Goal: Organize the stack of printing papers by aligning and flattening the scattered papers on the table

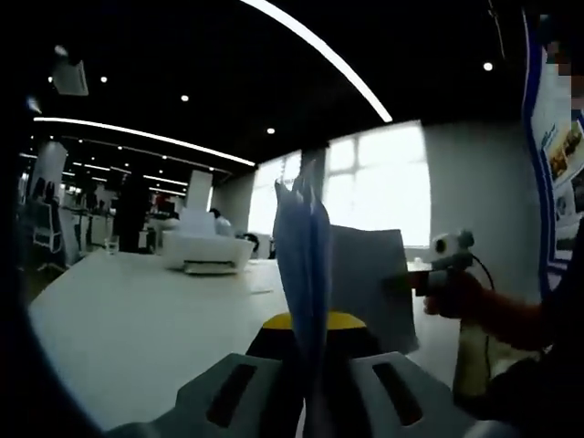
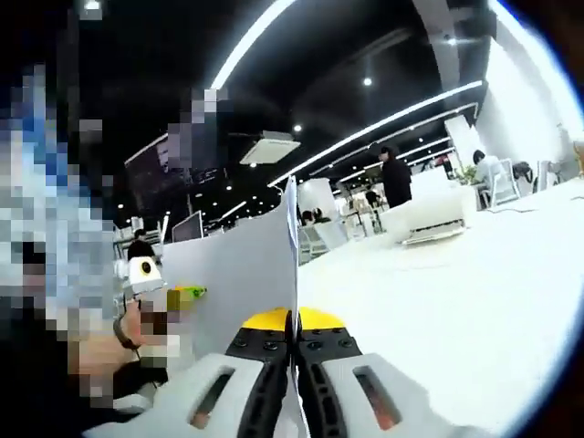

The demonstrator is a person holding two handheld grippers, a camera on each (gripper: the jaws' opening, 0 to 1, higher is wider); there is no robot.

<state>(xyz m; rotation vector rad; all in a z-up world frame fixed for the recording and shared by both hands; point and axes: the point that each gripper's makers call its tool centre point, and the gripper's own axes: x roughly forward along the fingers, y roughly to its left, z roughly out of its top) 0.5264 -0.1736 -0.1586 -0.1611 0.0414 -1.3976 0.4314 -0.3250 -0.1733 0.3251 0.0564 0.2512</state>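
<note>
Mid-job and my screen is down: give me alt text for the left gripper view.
The left gripper has its fingers shut on a stack of paper held upright on edge above a white table. At right, the right gripper, held in a person's hand, grips the same sheets from the far side. A white printer sits farther back on the table.

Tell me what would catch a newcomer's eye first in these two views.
The stack of papers held upright on edge above the white table, clamped between the left gripper jaws. In the right gripper view the same papers stand edge-on, pinched by the right gripper. Behind, a white printer sits on the table under long ceiling light strips.
</note>
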